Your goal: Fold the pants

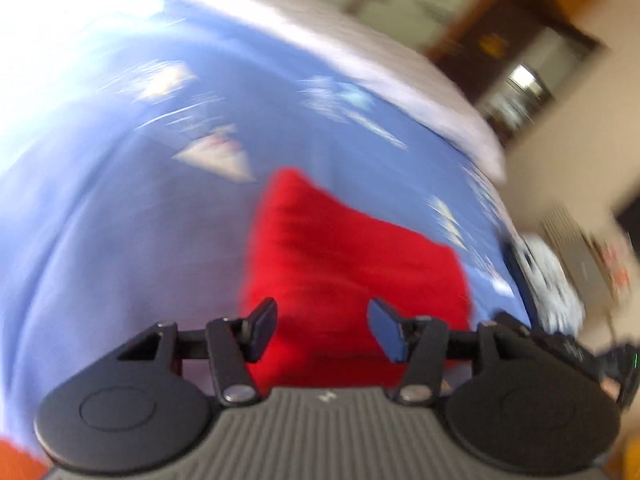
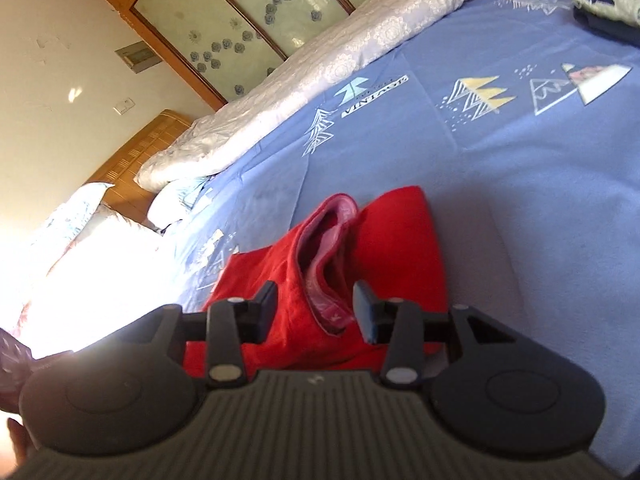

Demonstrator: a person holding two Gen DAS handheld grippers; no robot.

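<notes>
With both grippers open and empty, left gripper (image 1: 323, 328) and right gripper (image 2: 316, 310) hover over the red pants (image 2: 320, 264), which lie bunched on the blue bedsheet (image 2: 520, 168), pink lining showing; left view blurred.

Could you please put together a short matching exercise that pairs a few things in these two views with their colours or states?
Things:
1. pants
2. bed sheet
3. right gripper
4. quilt

Colour or state:
A. open, holding nothing
B. pale, along the far edge of the bed
C. red with a pink lining
D. blue with triangle prints

Pairs: 1-C, 2-D, 3-A, 4-B
</notes>
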